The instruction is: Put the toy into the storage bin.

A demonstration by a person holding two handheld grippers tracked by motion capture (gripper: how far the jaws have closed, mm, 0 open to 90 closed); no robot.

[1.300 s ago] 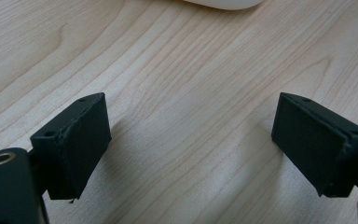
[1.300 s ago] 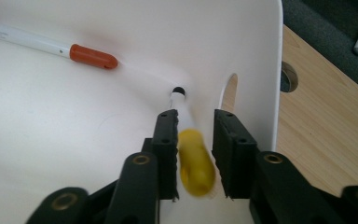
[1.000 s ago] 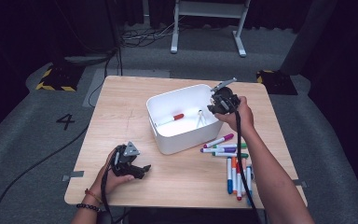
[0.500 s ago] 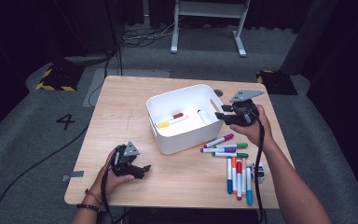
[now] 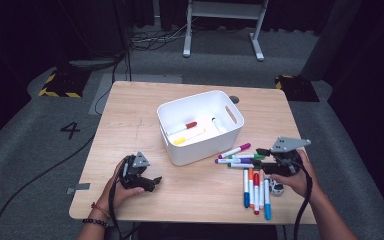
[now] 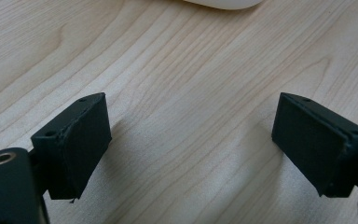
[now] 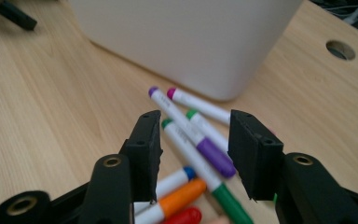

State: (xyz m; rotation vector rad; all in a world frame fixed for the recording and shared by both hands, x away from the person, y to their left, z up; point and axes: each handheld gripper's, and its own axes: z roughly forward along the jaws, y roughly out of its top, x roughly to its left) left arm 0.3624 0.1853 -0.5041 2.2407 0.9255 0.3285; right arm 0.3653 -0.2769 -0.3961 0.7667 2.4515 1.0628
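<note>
White-barrelled markers (image 5: 252, 175) lie loose on the wooden table (image 5: 130, 120) just beside the white bin (image 5: 200, 125) – three already in it – so the right gripper (image 7: 193, 140) hovers over them, jaws apart to straddle the purple one (image 7: 191, 133), while the left gripper (image 6: 191, 140) rests idle, jaws wide and empty.

A white number 4 (image 5: 71, 130) stands on the grey floor (image 5: 25, 165) (off the table's left edge).
</note>
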